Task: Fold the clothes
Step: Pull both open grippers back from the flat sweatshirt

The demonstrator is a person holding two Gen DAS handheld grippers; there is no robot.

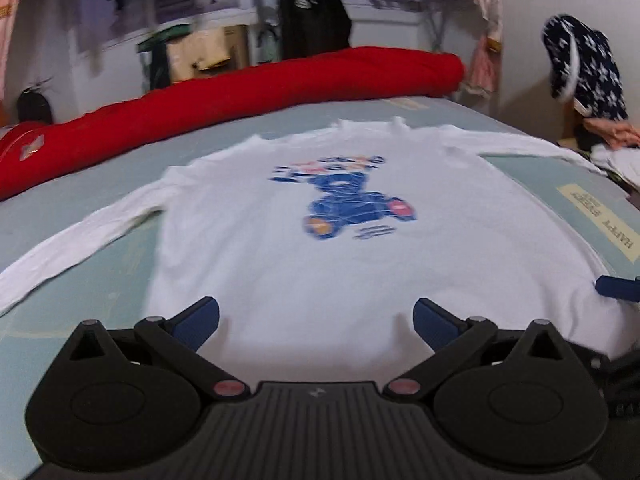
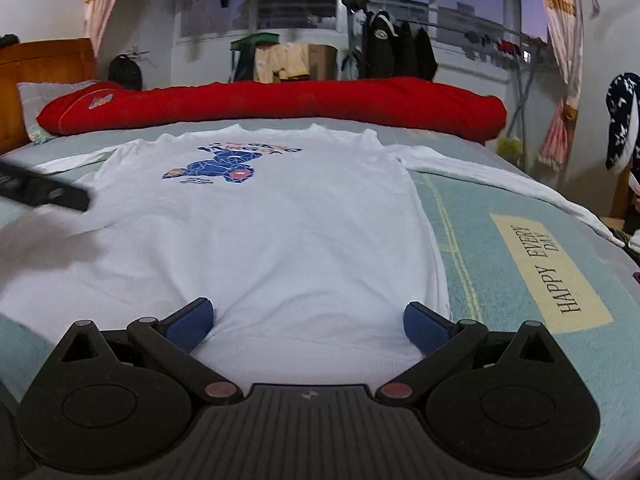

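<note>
right now the white long-sleeved shirt (image 1: 288, 240) lies spread flat, print side up, on the bed (image 2: 500, 216), its long axis running straight ahead of both tools from the hem at their tips to the collar at the far end. the left tool (image 1: 316, 322) is spread wide with its blue pads over the hem edge, gripping nothing. the right tool (image 2: 308, 320) is likewise spread wide over the hem, nearer the shirt's right side seam, also empty. one sleeve stretches out to the left of the left tool, the other runs out to the right of the right tool toward the bed's edge, so each tool has a sleeve on its own side. in the right view the left tool shows as a dark blur low over the cloth to the left.

beyond the collar a long red bolster (image 2: 280, 104) lies across the bed, apart from the shirt. a label patch (image 2: 552, 268) on the bedcover sits to the right of the right tool. nothing rests on the shirt itself. the flat, unfolded cloth would suit a fold about to start, though i cannot tell more than that.
</note>
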